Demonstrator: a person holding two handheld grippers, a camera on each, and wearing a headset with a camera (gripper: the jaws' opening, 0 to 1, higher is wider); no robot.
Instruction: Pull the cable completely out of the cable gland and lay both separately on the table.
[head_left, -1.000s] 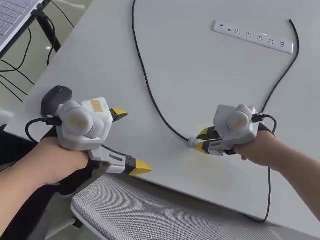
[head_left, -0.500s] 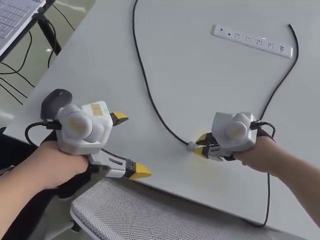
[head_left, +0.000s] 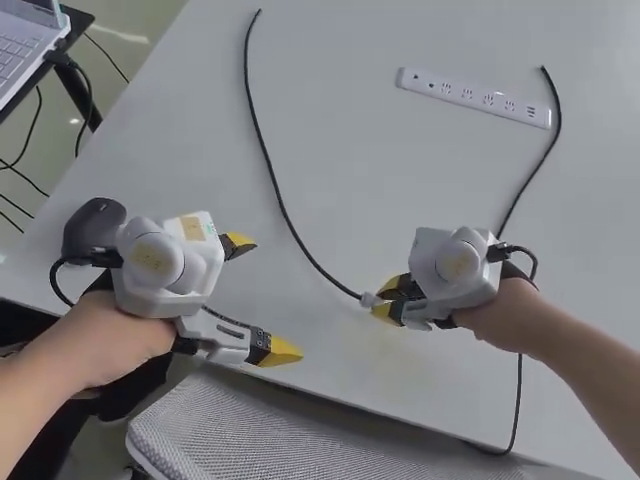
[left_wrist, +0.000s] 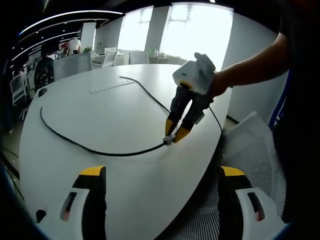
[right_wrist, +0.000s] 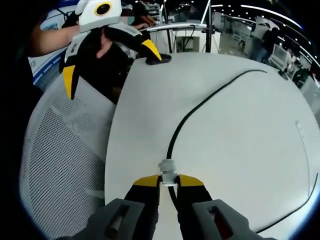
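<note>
I see my left gripper (head_left: 260, 296) and right gripper (head_left: 382, 300) as white rounded housings with cream round caps, grey jaws banded black and tipped yellow. A black lead (head_left: 62, 268) plugs into each; the left carries a tan sticker (head_left: 190, 228).

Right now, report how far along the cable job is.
Done: the right hand-held gripper is shut on the black cable behind the white cable gland. In hand: the cable runs through the gland, unpulled. Remaining: open left hand-held gripper grips the gland, cable out, both laid apart on the table.

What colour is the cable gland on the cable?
White or light grey cable gland, clearest in the right gripper view.
</note>
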